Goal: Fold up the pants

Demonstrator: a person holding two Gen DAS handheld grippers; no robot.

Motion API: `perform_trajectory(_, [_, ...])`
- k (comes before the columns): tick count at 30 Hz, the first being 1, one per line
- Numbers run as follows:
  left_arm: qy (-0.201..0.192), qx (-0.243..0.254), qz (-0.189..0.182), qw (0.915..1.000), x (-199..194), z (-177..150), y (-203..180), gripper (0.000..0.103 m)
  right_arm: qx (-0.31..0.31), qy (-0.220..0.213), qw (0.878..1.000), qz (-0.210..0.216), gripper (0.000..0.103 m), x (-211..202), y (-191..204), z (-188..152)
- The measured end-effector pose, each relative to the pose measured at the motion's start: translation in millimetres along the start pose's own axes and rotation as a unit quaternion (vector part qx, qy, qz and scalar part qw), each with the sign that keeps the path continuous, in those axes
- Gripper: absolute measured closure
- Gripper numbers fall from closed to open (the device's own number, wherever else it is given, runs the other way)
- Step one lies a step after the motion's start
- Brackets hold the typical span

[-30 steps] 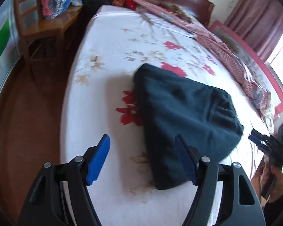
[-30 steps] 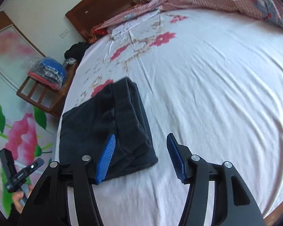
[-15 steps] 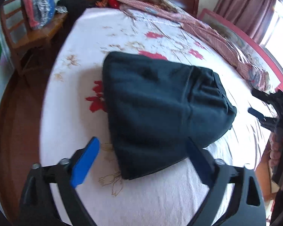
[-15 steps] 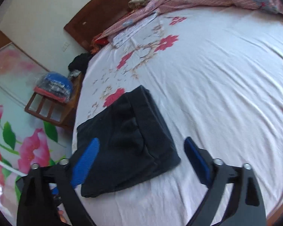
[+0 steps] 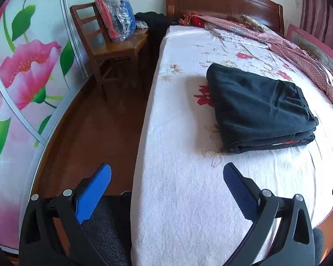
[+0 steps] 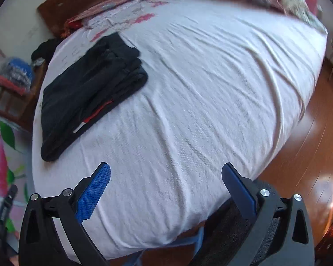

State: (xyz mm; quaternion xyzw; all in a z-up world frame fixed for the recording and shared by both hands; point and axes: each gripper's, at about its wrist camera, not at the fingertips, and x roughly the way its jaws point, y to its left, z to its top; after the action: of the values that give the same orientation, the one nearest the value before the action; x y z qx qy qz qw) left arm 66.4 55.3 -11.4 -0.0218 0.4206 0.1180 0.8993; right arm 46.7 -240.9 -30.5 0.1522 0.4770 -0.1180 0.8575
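Pants (image 5: 259,108) lie folded on bed (image 5: 184,199); left gripper (image 5: 166,190) and right gripper (image 6: 165,188) both wide open, empty, so just keep clear of the stack.

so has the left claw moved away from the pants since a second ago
Yes. The left claw has backed off the folded pants toward the bed's near edge.

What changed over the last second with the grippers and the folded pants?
Both grippers backed away from the folded dark pants toward the bed's near edge. The left gripper and right gripper opened wider and hold nothing. The pants stayed folded in the same spot on the white floral sheet; the chair with its bagged bundle is unchanged.
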Motion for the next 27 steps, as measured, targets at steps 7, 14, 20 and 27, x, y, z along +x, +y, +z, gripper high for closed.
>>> perform_trajectory(7, [-0.050,0.069,-0.054,0.9949,-19.5,12.9,-51.9,0.002,-0.158,-0.124,0.980,-0.016,0.003,-19.2,90.7,2.7])
perform_trajectory(14, [-0.055,0.044,-0.057,0.9959,-19.1,37.7,-57.3,0.002,-0.119,-0.118,0.985,0.029,0.003,-30.3,91.6,20.6])
perform_trajectory(20, [-0.031,0.020,-0.062,0.9974,-10.6,25.2,-47.3,0.002,-0.116,-0.099,0.988,0.037,0.003,-28.0,90.6,20.5])
perform_trajectory(27, [-0.027,0.030,-0.031,0.9987,-7.8,11.1,-46.6,0.002,-0.115,-0.090,0.989,0.027,0.003,-19.8,88.8,11.7])
